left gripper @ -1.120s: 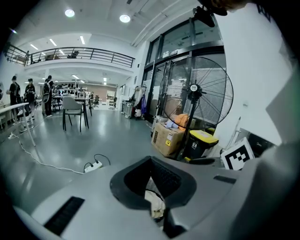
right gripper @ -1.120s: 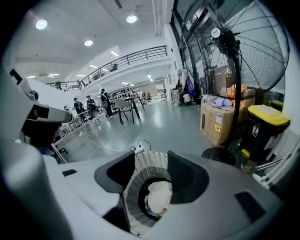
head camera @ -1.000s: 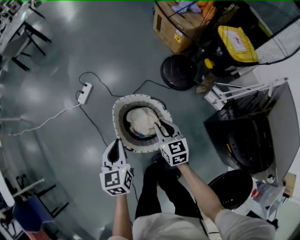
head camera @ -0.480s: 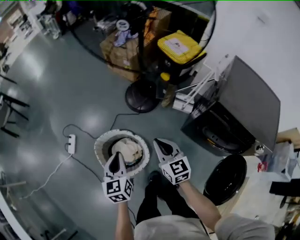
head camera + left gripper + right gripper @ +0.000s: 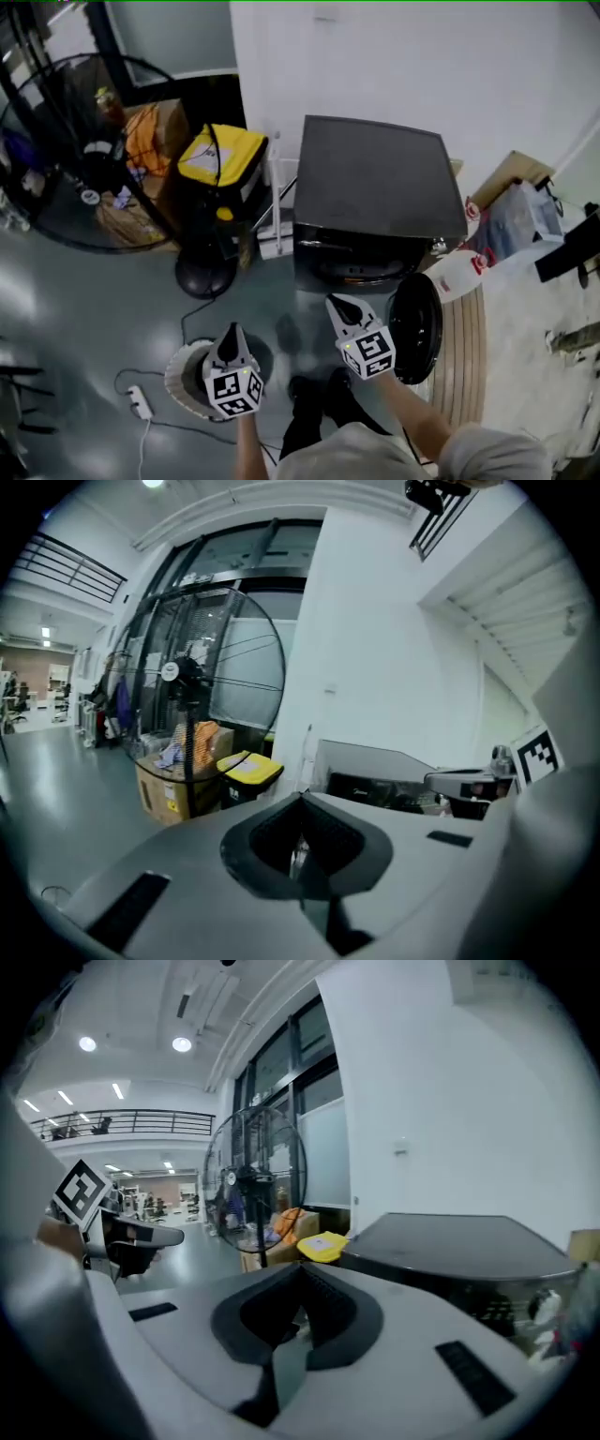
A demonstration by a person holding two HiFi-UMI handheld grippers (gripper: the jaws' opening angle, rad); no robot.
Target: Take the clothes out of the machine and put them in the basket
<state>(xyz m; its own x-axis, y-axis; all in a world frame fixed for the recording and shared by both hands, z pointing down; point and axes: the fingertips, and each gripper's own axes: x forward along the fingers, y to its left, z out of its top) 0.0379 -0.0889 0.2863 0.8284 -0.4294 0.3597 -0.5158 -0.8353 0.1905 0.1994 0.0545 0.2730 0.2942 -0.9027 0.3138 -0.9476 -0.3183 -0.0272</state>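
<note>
The black washing machine [image 5: 375, 192] stands against the white wall, its round door [image 5: 415, 326] swung open to the right of the drum opening [image 5: 361, 267]. The round basket [image 5: 180, 373] sits on the floor at lower left, mostly behind my left gripper [image 5: 232, 330], so its contents are hidden. My right gripper [image 5: 334, 302] hangs in front of the machine's opening, apart from it. Both grippers are shut with nothing between the jaws, as the left gripper [image 5: 300, 803] and right gripper [image 5: 302, 1274] views show. The machine [image 5: 459, 1241] lies ahead of the right one.
A big floor fan [image 5: 75, 178], a yellow-lidded bin [image 5: 223, 155] and a cardboard box [image 5: 155, 122] stand left of the machine. A white bottle [image 5: 459, 272] and bags lie to its right. A power strip [image 5: 141, 403] with cable is on the floor by the basket.
The view has swung from the floor and basket up to the washing machine. Both grippers have risen away from the basket; the right one left the pale cloth in it.
</note>
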